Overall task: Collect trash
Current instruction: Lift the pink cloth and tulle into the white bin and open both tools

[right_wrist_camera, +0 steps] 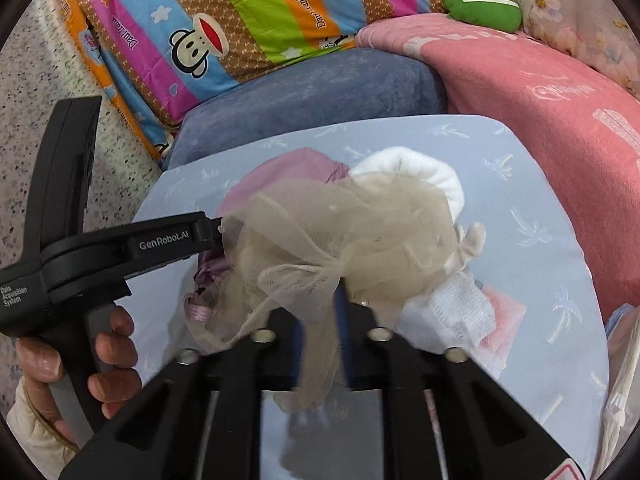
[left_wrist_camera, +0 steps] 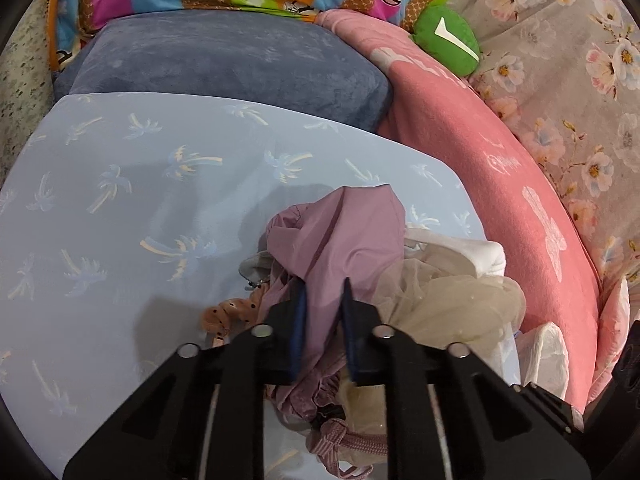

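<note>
While one heap of clothes lies on the desk (left_wrist_camera: 120, 184), the left gripper (left_wrist_camera: 322, 300) has its jaws clamped on mauve cloth (left_wrist_camera: 344, 232), the right gripper (right_wrist_camera: 320, 312) on beige tulle (right_wrist_camera: 320, 232); two cushions behind.

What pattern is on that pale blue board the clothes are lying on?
The pale blue board has small palm trees printed in white and cream; the left wrist view shows it best.

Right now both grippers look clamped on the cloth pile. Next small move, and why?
Probably lift both together, slowly. The left gripper is shut on the mauve fabric, the right gripper on the beige mesh, and both pieces lie tangled in one heap on the blue table, so a joint lift should avoid tearing them apart.
</note>
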The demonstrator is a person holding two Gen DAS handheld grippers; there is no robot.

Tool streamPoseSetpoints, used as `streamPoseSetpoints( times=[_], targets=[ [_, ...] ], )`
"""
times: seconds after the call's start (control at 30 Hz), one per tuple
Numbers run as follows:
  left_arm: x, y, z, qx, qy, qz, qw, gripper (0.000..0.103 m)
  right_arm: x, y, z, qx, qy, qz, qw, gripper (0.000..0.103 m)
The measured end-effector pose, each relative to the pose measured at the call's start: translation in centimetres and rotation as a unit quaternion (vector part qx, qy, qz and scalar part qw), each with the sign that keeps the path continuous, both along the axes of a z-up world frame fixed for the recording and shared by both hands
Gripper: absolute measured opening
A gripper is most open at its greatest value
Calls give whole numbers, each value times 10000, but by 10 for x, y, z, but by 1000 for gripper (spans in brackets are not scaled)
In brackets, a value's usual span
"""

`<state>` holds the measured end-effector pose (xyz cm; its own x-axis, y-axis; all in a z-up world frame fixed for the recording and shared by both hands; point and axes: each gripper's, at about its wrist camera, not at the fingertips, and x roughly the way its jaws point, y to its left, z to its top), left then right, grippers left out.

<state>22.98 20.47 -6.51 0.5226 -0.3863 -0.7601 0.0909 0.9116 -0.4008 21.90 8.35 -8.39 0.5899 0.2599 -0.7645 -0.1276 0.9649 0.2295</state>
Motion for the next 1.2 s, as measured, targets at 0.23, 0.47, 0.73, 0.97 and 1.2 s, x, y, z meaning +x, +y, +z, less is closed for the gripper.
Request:
streamPoseSetpoints(
  times=[0.23,0.47,0.73,0.97,1.2],
  targets=[
    [-17,-5,34,80,-349,-71,9993,5,-21,-10,35,136,-424,-79,9990,2],
    [-45,-19,84,151,-877,-157,9959,4,-52,-32,92,266,-1024,-206,9942,1],
    [-82,-56,130,194,-1384,-394,9894,4,-99,-76,153,336,-1711,-525,9833,1],
    [-111,-91,145,283,-1670,-689,9831,4,-141,-141,182,286,-2064,-1105,9718,1],
    [-129,-136,148,237,-1733,-1075,9787,4,-180,-206,183,159,-2120,-1713,9620,1]
  ],
)
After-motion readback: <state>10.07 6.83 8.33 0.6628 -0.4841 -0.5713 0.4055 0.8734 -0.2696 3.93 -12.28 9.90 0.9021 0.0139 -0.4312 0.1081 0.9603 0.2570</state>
